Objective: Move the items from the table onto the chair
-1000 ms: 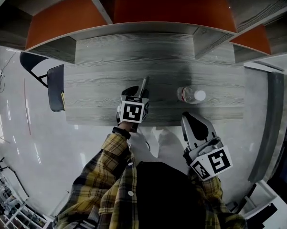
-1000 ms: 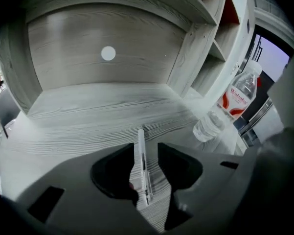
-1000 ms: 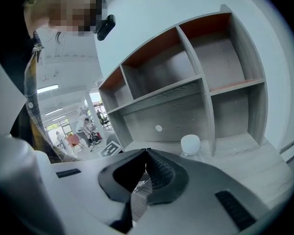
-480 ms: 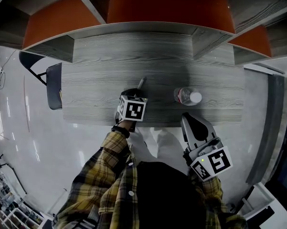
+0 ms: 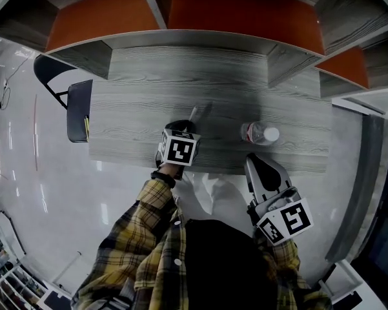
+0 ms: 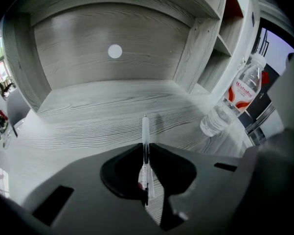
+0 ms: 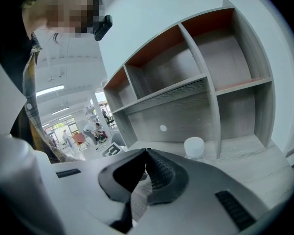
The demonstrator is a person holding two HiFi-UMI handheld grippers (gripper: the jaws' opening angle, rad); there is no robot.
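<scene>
Pen [image 6: 145, 129] gripped by left gripper [image 6: 146, 153]: its 2 jaws have just been closing and now pinch the thin barrel, with the tip poking out ahead. It sits near the desk's [image 5: 135, 118] front edge, about mid-length. Can't tell if the pen has left the surface. Right gripper [image 7: 146, 152] is closed on nothing, off the front edge. Bottle [image 5: 259, 132] stands upright toward the right end. Chair [image 5: 77, 110] is beside the left end. To do the lift well: keep the squeeze steady since the thin barrel could pivot, raise straight up so the tip doesn't drag, carry over the left end, then lower onto the seat before opening.
</scene>
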